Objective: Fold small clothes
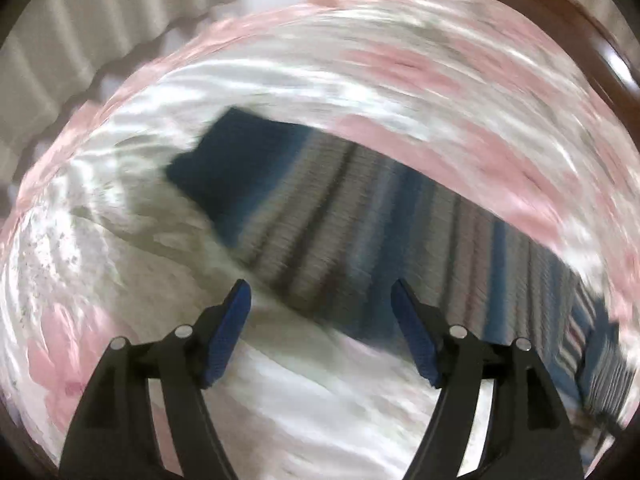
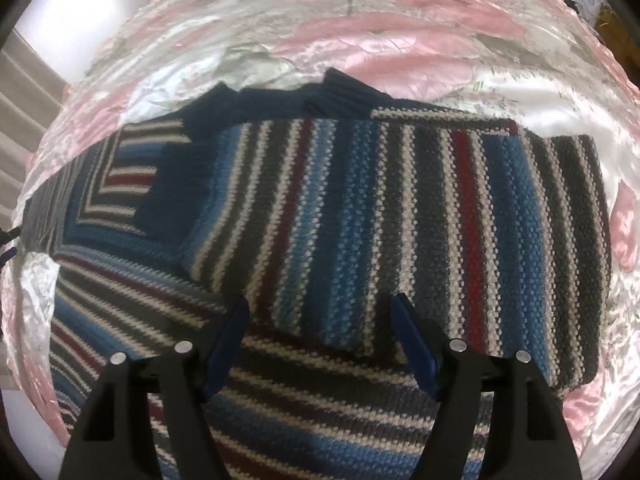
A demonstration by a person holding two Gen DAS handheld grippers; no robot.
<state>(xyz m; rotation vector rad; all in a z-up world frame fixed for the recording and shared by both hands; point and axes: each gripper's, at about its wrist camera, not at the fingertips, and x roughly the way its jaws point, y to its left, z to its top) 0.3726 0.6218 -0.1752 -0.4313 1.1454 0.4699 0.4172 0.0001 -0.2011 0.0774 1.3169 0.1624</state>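
Left gripper [image 1: 320,292] spread wide, nothing between the blue pads [image 1: 226,336], hovering over the pink-and-white bedspread [image 1: 400,64] just short of the striped sweater [image 1: 360,208]; view blurred. Right gripper [image 2: 320,308] likewise wide apart and gripping nothing, poised above the sweater [image 2: 360,208], which lies partly folded on the bedspread [image 2: 400,36], navy cuff [image 2: 344,92] at the far edge.
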